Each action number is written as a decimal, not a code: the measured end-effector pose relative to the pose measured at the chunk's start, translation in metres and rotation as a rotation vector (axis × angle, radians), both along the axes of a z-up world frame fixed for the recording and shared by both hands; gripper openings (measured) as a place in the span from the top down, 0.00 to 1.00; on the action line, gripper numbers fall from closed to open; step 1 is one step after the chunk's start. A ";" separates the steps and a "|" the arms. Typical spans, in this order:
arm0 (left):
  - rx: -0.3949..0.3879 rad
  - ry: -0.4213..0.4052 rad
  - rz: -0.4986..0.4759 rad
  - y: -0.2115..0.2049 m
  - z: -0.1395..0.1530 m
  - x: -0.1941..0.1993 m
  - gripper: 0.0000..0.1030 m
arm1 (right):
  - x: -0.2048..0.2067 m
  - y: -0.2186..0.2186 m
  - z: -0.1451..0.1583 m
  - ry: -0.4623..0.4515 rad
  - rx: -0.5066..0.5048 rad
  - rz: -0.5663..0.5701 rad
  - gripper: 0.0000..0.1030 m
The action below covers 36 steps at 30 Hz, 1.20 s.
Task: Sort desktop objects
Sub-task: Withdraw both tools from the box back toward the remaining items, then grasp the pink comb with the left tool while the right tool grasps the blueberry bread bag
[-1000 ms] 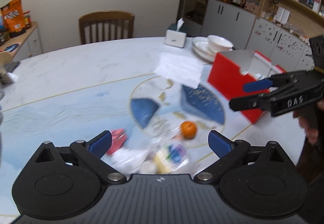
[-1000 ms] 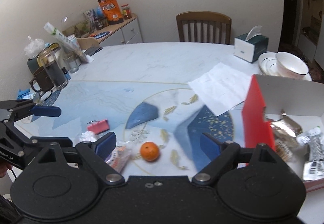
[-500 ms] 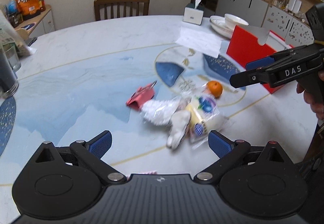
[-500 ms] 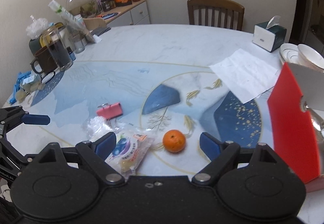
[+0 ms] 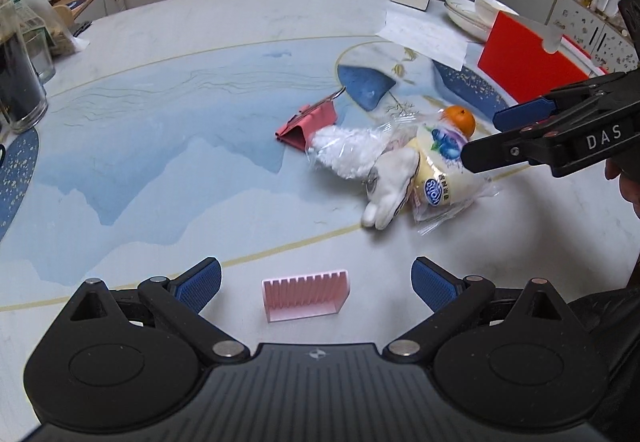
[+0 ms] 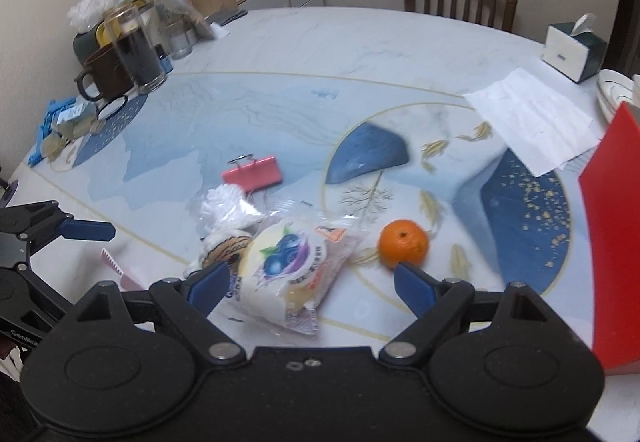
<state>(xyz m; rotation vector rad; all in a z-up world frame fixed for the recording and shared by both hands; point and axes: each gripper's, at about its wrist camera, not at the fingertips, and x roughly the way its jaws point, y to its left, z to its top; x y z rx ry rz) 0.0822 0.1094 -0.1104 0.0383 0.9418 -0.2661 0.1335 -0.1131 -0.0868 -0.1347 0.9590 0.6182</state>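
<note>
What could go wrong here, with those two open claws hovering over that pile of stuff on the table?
The right hand-held gripper sits over the blueberry snack packet, which overlaps a white bagged item; closing might catch both. The orange lies loose beside one finger and could roll if nudged. The pink comb under the left hand-held gripper lies flat, so fingers may slip off.
</note>
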 end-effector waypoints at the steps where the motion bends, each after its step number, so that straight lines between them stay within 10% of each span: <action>1: 0.003 0.002 0.002 0.000 -0.001 0.000 0.01 | 0.000 0.003 -0.001 0.005 -0.003 0.003 0.14; 25: 0.036 0.025 0.078 0.000 -0.016 -0.003 0.05 | 0.007 0.035 -0.032 0.004 -0.102 0.084 0.25; 36: 0.064 0.002 0.088 -0.005 -0.011 -0.007 0.42 | 0.007 0.028 -0.031 0.009 -0.074 0.075 0.37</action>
